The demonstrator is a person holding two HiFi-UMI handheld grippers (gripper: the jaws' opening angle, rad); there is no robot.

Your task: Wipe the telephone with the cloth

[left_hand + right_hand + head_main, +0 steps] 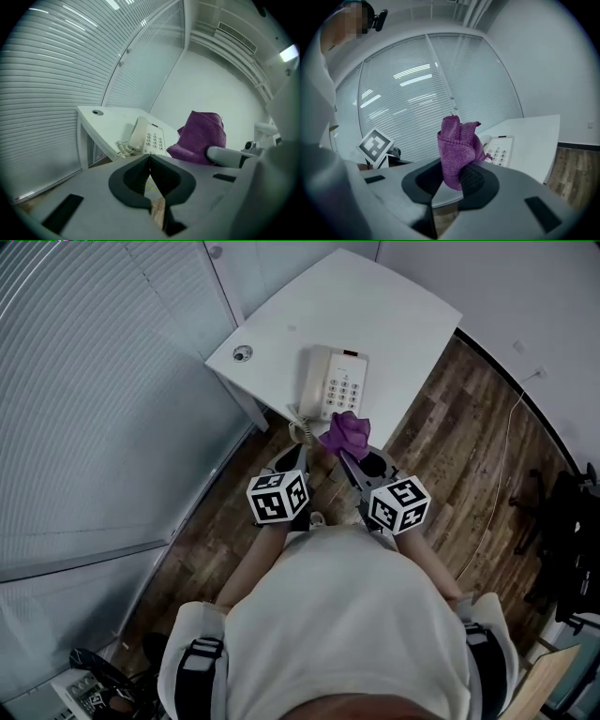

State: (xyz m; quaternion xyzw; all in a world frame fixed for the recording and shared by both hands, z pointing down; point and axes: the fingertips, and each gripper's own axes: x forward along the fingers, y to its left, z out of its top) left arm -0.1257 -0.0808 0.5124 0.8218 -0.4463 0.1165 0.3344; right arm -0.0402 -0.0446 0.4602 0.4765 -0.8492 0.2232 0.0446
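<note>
You have cool, even light with barely a shadow. In the head view the white tabletop (375,315) is close to washed out, while the floor (469,446) and the lower corners go dim. A ceiling lamp (289,52) glares at the edge of the left gripper view, and bright streaks glint off the blinds (412,79). Both gripper views bow straight lines and blacken at the corners. Close to the lens the left tongs (150,161) and right tongs (452,174) look soft; the cloth (457,140) is crisp.
</note>
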